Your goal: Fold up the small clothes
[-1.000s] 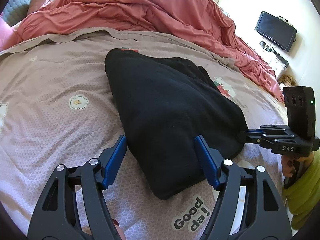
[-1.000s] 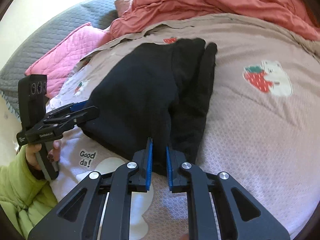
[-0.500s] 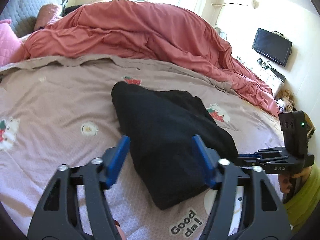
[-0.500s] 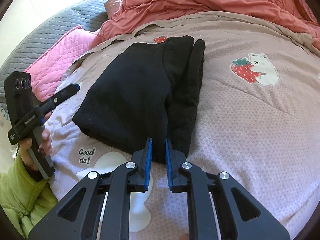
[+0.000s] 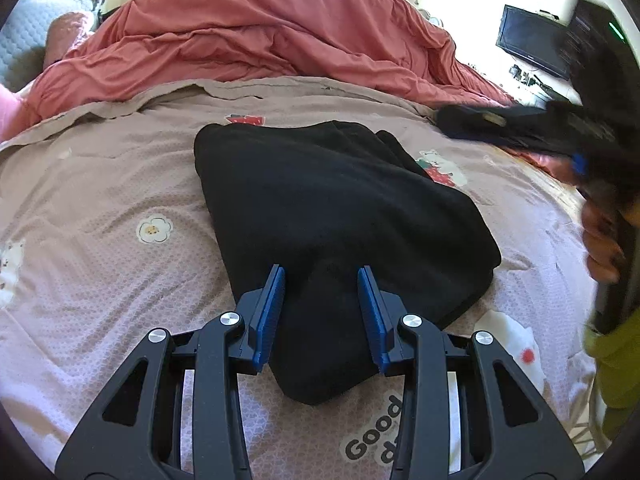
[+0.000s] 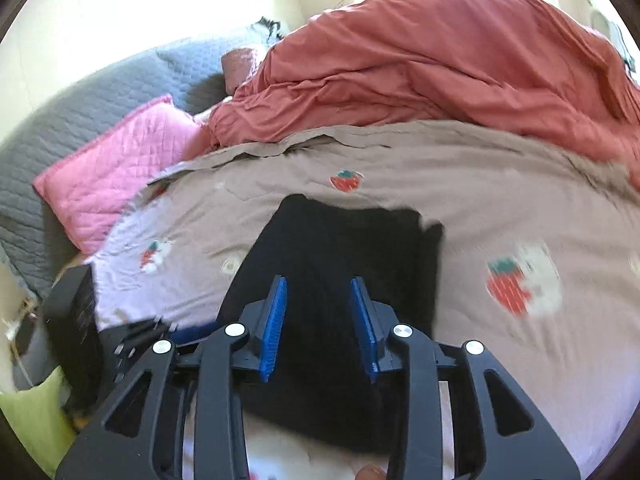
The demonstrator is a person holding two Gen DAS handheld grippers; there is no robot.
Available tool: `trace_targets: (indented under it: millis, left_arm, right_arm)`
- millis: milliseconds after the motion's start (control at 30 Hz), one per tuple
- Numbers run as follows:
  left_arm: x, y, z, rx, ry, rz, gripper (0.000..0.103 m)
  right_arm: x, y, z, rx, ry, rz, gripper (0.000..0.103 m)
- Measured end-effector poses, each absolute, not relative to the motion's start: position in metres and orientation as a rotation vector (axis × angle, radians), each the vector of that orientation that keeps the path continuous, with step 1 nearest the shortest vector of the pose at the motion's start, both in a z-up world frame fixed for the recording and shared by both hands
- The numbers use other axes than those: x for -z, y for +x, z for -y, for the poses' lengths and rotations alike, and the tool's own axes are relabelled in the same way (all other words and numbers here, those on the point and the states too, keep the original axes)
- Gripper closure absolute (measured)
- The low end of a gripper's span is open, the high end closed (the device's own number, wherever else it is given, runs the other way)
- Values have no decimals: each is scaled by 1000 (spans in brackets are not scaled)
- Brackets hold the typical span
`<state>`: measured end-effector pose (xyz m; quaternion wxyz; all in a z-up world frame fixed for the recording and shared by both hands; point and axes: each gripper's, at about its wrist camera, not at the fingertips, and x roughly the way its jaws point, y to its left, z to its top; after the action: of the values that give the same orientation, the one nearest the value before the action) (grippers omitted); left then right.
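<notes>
A folded black garment (image 5: 340,216) lies on the printed bedsheet (image 5: 100,280); it also shows in the right wrist view (image 6: 340,264). My left gripper (image 5: 322,300) is open, its blue pads either side of the garment's near corner, just above it. My right gripper (image 6: 320,312) is open over the garment, holding nothing. In the left wrist view the right gripper (image 5: 520,124) is blurred, raised at the far right. The left gripper (image 6: 136,328) shows blurred at the lower left of the right wrist view.
A rumpled red duvet (image 5: 260,36) is heaped across the back of the bed. A pink pillow (image 6: 116,168) and a grey quilted headboard (image 6: 80,92) are at the left. A TV (image 5: 528,40) stands at the far right.
My right gripper has let go of the garment's edge, opened, and lifted up over the garment. My left gripper has narrowed its opening and stayed at the near corner.
</notes>
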<state>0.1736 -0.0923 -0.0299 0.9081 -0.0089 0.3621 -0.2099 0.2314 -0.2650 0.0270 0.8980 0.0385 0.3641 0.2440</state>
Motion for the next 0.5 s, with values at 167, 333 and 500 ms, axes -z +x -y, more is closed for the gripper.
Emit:
trace_targets:
  millis: [167, 333, 500]
  left_arm:
    - [32, 172, 94, 436, -17, -748, 73]
    - [31, 171, 94, 444, -35, -752, 73]
    - [31, 171, 96, 465, -35, -756, 73]
  right_arm:
    - [-12, 280, 241, -455, 99, -837, 71]
    - [21, 312, 230, -370, 10, -927, 74]
    - [47, 319, 250, -303, 17, -953, 103]
